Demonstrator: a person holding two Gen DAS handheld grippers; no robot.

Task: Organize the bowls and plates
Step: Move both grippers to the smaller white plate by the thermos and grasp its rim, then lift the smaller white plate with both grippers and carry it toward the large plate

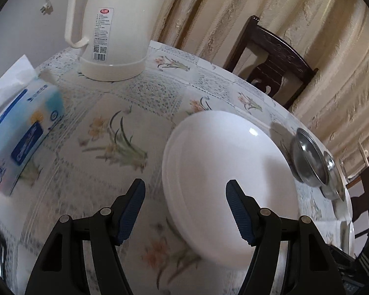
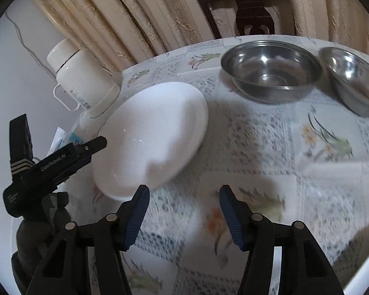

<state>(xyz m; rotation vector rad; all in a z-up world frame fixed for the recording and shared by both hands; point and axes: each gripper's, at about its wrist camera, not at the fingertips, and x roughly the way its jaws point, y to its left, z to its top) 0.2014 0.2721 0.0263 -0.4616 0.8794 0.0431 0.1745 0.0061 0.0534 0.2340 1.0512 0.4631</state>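
A white plate stack [image 1: 223,179] lies on the floral tablecloth; two stacked rims show at its left edge. My left gripper [image 1: 185,211] is open, its fingers straddling the plate's near left edge, just above it. In the right wrist view the same plates [image 2: 155,135] lie left of centre, with the left gripper [image 2: 96,145] at their left rim. My right gripper [image 2: 184,215] is open and empty, above the cloth just right of the plates' near edge. Two steel bowls [image 2: 270,71] [image 2: 354,78] stand side by side at the far right; they also show in the left wrist view [image 1: 310,157].
A white electric kettle [image 1: 115,24] stands at the back of the table, and a tissue pack [image 1: 19,132] lies at the left. A dark wooden chair [image 1: 270,59] stands behind the table against beige curtains. Another white rim [image 2: 361,265] shows at the near right.
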